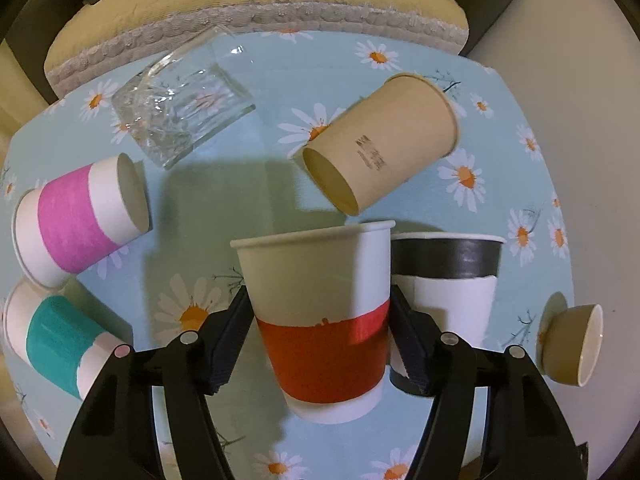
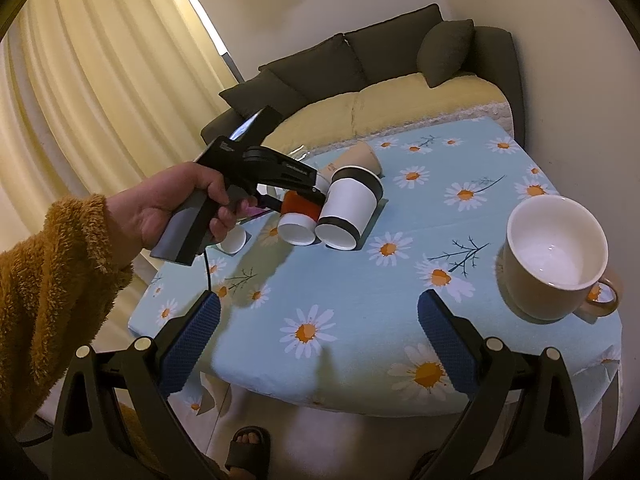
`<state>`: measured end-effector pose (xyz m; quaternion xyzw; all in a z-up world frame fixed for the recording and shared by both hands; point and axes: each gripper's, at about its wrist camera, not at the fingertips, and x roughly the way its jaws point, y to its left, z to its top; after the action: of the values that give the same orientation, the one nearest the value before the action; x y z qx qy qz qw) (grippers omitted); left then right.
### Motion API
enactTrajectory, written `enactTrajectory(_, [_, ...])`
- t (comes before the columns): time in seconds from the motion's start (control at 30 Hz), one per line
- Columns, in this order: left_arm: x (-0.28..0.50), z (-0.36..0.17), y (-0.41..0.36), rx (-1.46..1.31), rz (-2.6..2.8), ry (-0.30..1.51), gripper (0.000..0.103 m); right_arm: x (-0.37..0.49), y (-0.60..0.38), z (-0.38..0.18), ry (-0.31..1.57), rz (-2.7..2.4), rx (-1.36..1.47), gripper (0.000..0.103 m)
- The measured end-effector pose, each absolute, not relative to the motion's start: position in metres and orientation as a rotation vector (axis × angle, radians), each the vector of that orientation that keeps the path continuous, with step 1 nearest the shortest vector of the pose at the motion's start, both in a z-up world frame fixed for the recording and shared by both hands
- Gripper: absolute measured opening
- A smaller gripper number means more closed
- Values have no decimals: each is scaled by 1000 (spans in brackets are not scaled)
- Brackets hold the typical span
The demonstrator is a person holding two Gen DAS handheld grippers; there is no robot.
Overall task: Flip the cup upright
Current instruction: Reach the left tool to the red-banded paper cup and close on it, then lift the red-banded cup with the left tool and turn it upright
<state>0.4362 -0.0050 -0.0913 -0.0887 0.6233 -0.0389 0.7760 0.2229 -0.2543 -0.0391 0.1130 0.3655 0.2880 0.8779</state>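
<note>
Left gripper (image 1: 320, 332) clamps the red-banded white paper cup (image 1: 324, 320) by its sides, lying on the daisy-print blue surface (image 2: 400, 300) just beside a black-banded white paper cup (image 1: 448, 280). Right gripper (image 2: 318, 338) hangs wide apart, holding nothing, near a cream ceramic mug (image 2: 552, 256).

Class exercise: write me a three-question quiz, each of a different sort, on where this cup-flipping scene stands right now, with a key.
1. True or false: the left gripper holds the red-banded cup.
2. Which cup lies on its side? A) black-banded cup B) pink-banded cup C) white mug
3. Fill in: the right gripper is ____.

Key: 1 true; 2 B; 3 open.
</note>
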Motion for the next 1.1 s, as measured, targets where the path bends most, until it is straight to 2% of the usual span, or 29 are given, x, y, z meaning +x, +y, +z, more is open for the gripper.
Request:
enactTrajectory(0.13, [421,-75,-2,-210,-99,1296,65,222,-254,-38,741,598,217,98])
enactTrajectory(0.33, [371,-42,-2,-220,-136,1124,65,219,-253,-34,692,618,209,98])
enactTrajectory(0.63, [263,-5,-17,-152,-137,705,65,212,-248,-26,604,576,124,98])
enactTrajectory(0.93, [181,-34,-63,-24,-26,329,65,213,-246,-30,594,545,116,98])
enactTrajectory(1.1, [163,-61,-72,-27,91,255,65,215,-248,-30,579,526,109,98])
